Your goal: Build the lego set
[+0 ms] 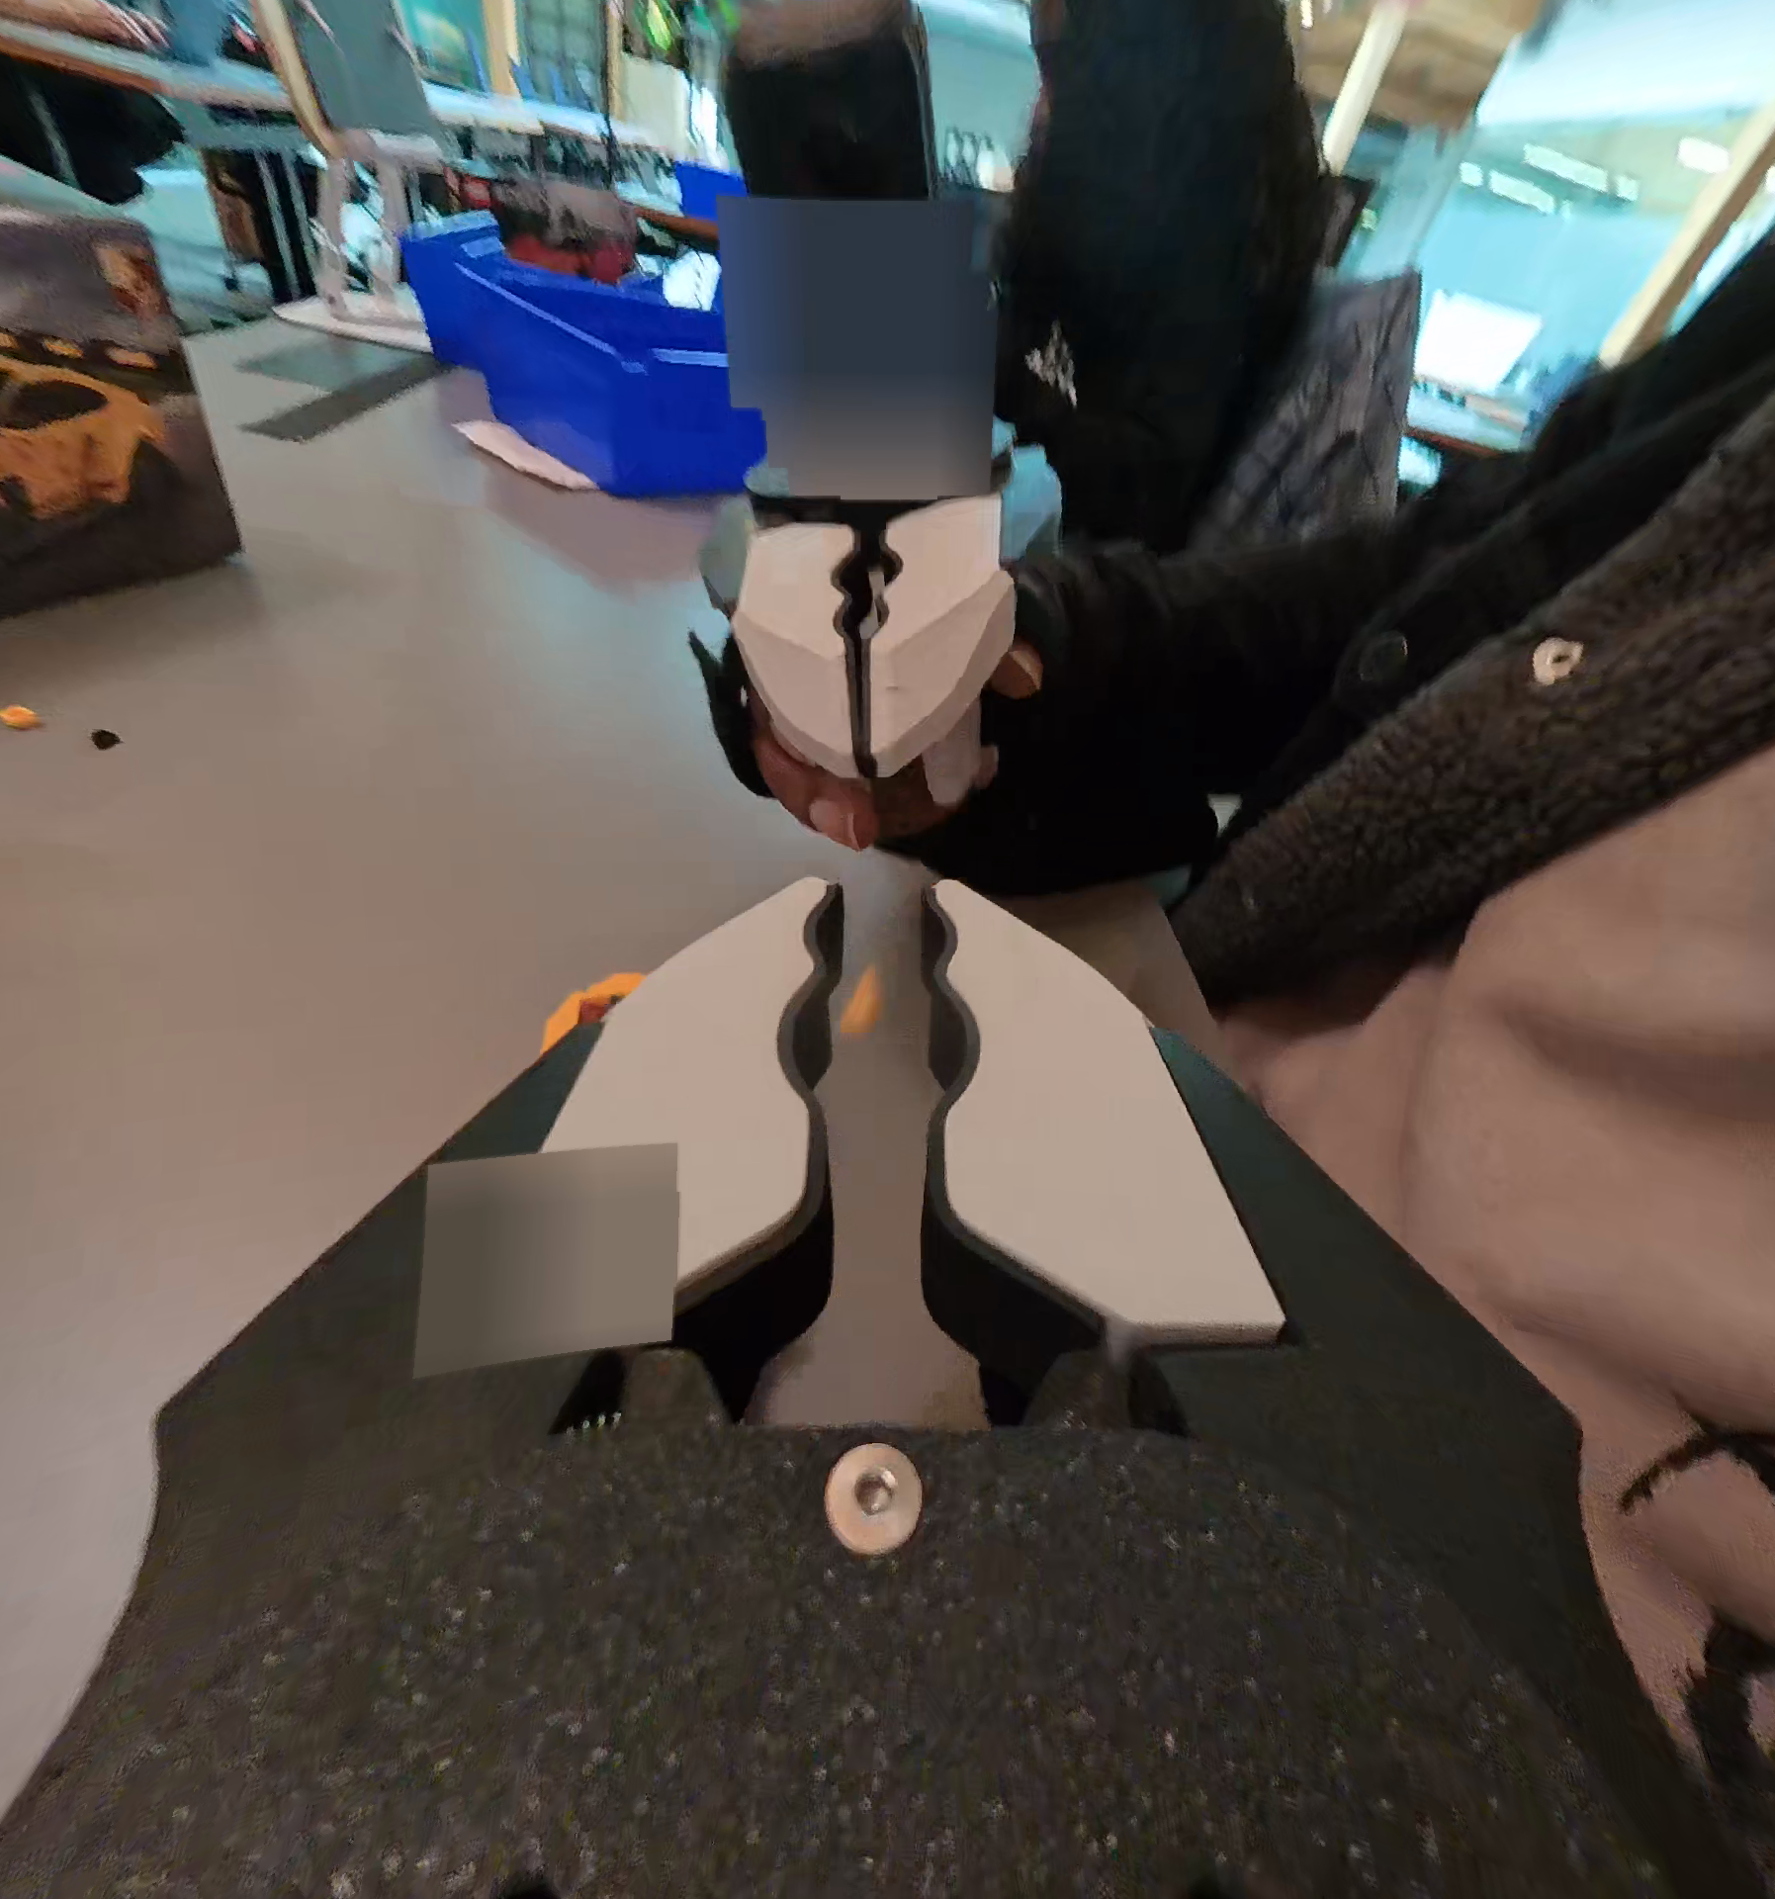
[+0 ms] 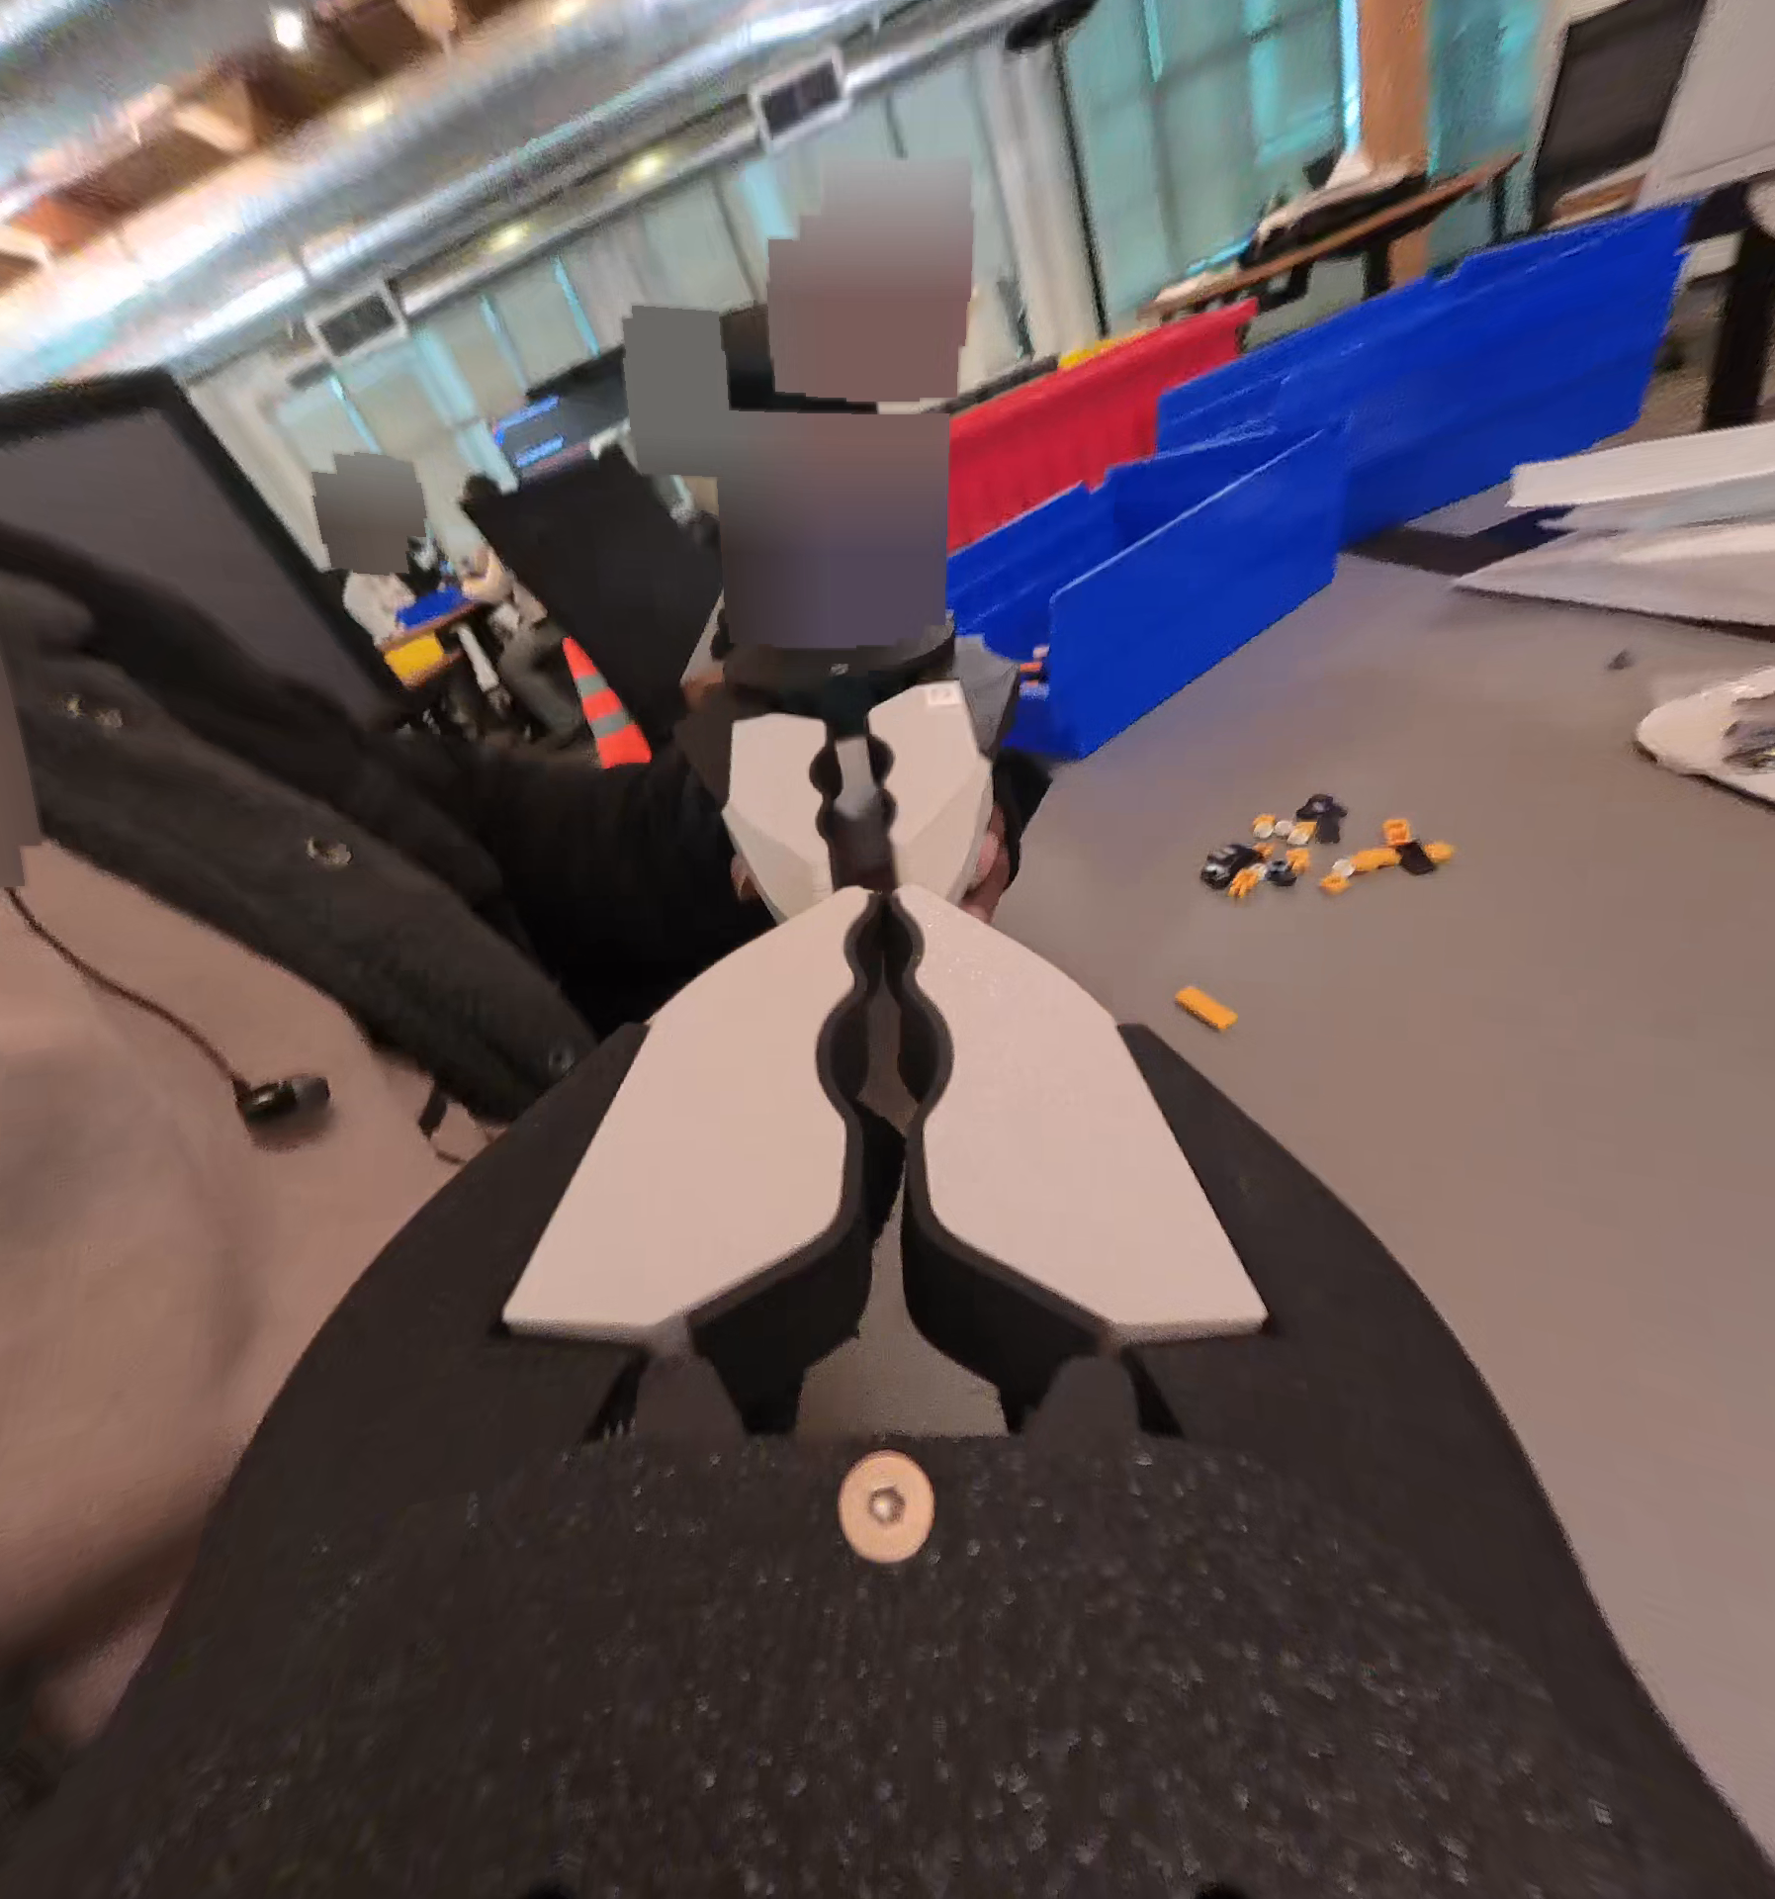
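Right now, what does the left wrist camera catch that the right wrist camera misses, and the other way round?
Only the left wrist view shows the dark box with an orange car picture and a small orange piece seen between the open left gripper.

Only the right wrist view shows the cluster of orange and black lego pieces, a lone orange brick, a red bin and an orange cone.

Both show the grey table, blue bins and the two grippers facing each other; the right gripper looks shut.

Orange and black lego pieces [image 2: 1320, 848] are lying on the grey table [image 2: 1479, 1079]; a lone orange brick [image 2: 1206, 1007] — plain; blue bins [image 2: 1201, 606] are showing beside a red one [image 2: 1058, 432].
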Available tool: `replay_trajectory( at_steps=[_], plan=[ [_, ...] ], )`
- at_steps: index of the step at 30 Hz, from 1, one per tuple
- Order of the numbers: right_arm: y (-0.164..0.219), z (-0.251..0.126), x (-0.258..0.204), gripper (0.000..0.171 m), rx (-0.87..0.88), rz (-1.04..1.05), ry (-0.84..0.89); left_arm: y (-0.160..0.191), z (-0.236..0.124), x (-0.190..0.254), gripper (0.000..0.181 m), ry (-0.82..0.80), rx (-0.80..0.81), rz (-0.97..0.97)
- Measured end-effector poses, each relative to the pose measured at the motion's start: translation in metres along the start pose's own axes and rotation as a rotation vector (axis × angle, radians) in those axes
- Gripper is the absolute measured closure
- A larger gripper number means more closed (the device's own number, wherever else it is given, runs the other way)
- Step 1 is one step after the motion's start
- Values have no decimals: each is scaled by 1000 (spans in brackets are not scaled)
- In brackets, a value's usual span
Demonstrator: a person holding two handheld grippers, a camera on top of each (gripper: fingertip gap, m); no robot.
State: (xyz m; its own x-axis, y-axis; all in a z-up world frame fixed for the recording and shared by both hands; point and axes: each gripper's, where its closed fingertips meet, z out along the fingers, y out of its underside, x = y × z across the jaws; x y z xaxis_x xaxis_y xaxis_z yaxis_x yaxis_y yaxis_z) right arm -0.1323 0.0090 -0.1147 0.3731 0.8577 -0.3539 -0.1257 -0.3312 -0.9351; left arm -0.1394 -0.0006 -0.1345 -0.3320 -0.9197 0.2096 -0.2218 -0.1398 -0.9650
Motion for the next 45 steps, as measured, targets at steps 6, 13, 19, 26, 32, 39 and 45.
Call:
replay_trajectory(
  at_steps=[6,13,19,26,32,39,45],
  plan=[
    [8,0,9,171,-67,-71,83,3,-5,-17,180,-89,-10,-17],
    [54,-16,-1,170,-437,-259,101,9,-8,-22,181,-108,-41,-15],
    [129,-56,-53,161,-848,-330,-87,24,1,-16,181,-81,-106,18],
    [172,-67,-98,154,-1018,-425,-204,47,15,-10,179,-50,-194,35],
    [188,-59,-105,152,-1053,-482,-217,56,21,-4,177,-31,-241,48],
    [197,-54,-102,163,-1068,-486,-192,56,21,-2,177,-27,-250,60],
    [188,-55,-98,164,-999,-446,-162,59,20,-5,176,-42,-266,73]
  ],
)
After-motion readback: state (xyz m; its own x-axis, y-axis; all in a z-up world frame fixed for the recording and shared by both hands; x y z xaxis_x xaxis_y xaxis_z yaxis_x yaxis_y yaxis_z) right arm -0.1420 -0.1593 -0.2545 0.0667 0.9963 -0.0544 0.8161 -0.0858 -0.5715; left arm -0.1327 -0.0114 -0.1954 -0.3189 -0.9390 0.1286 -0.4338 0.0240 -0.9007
